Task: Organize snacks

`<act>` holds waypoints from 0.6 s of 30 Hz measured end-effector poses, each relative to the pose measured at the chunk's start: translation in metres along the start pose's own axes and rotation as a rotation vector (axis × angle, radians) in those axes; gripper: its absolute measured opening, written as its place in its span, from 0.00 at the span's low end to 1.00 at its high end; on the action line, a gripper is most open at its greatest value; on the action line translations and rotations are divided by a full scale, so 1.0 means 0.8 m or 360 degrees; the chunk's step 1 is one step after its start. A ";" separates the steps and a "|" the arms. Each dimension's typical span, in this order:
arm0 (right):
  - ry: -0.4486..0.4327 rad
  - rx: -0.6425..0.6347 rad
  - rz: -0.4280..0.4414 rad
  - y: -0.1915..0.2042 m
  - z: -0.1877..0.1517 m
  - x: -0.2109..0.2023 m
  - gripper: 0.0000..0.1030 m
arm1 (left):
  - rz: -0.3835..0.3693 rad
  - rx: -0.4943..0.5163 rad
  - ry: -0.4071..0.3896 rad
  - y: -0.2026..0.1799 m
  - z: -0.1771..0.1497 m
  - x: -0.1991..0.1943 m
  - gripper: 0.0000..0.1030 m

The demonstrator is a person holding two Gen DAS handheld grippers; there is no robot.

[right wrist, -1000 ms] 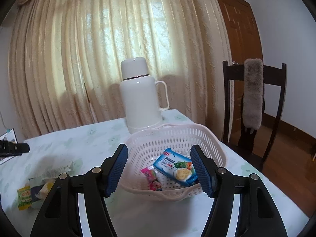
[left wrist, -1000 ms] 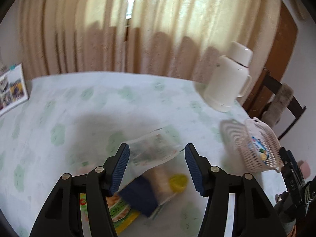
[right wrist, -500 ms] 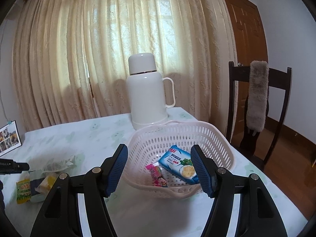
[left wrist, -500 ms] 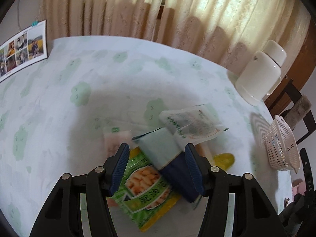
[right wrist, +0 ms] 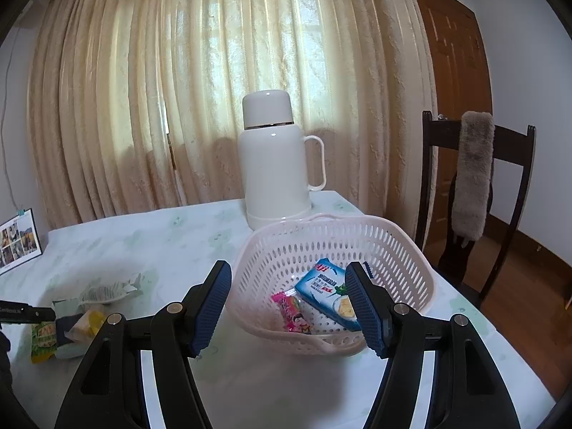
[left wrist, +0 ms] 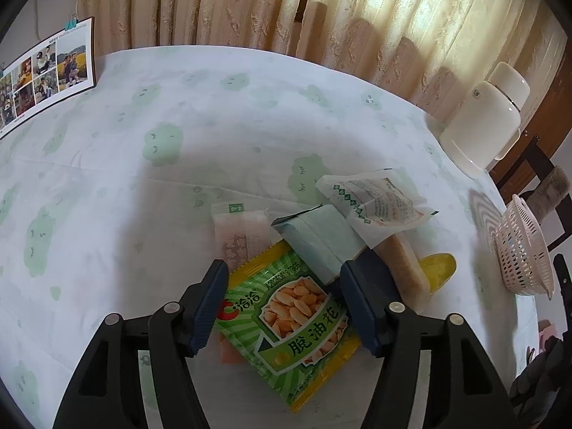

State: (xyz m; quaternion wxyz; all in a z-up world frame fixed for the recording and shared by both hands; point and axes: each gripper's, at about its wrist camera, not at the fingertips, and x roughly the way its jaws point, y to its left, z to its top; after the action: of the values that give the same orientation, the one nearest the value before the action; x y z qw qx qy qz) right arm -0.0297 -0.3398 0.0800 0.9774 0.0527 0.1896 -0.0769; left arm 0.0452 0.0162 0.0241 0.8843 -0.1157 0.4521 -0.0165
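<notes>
A pile of snack packets lies on the tablecloth: a green peanut packet (left wrist: 289,318), a pale blue packet (left wrist: 314,237), a white printed packet (left wrist: 375,203), a pink packet (left wrist: 239,236) and a yellow piece (left wrist: 439,266). My left gripper (left wrist: 284,302) is open, its jaws standing either side of the green packet, just above it. A pink plastic basket (right wrist: 400,250) holds a blue packet (right wrist: 327,295) and a pink candy (right wrist: 293,316). My right gripper (right wrist: 287,302) is open in front of the basket. The pile also shows in the right wrist view (right wrist: 71,316).
A white thermos jug (right wrist: 275,161) stands behind the basket near the table's far edge. A photo calendar (left wrist: 43,71) stands at the far left. A dark wooden chair (right wrist: 475,186) with a fur cover is at the right. Curtains hang behind the table.
My left gripper has swung left and down over the pile; the green packet now lies between its jaws. My right gripper has edged closer to the basket.
</notes>
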 end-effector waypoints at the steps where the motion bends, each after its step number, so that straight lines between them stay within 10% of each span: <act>1: 0.0001 0.0001 0.0001 0.000 0.000 0.000 0.65 | 0.0008 0.0006 -0.0001 0.001 -0.001 0.000 0.60; 18: 0.0006 -0.0008 0.0008 0.004 -0.003 0.002 0.65 | 0.0069 -0.0005 0.0009 0.005 -0.025 0.004 0.67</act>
State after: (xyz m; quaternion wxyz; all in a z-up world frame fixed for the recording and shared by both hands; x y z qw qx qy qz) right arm -0.0288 -0.3367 0.0774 0.9774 0.0510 0.1914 -0.0740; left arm 0.0305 0.0156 0.0095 0.8829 -0.1072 0.4571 0.0031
